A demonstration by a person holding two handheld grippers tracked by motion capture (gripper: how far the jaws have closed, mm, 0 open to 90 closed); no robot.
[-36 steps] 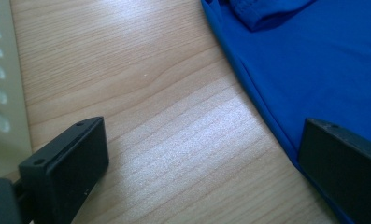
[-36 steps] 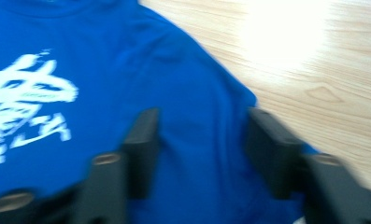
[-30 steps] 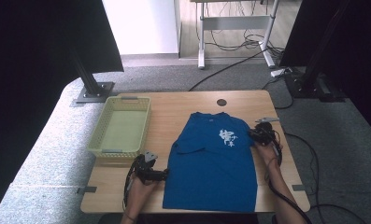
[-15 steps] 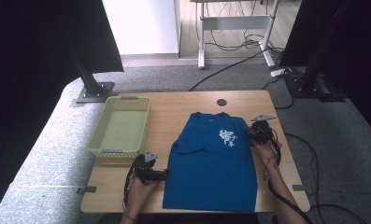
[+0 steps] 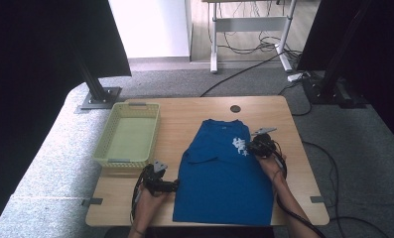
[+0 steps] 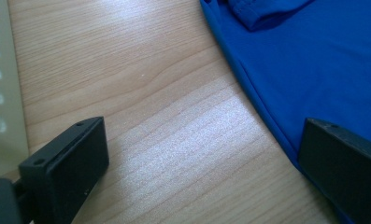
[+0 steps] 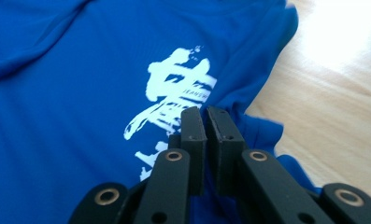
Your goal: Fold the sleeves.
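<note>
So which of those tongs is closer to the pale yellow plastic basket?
Left. The left tongs sit open just past the pale yellow plastic basket, near its front corner. The right tongs are across the blue T-shirt, shut on its far edge.

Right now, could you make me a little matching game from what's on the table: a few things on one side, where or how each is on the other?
Things:
1. shirt
2. basket
3. left gripper
4. right gripper

States:
A. jaws shut on blue cloth by the white print
B. pale yellow, at the table's left
C. jaws wide open at the shirt's edge
D. spread flat, blue

Pairs: 1-D, 2-B, 3-C, 4-A
</note>
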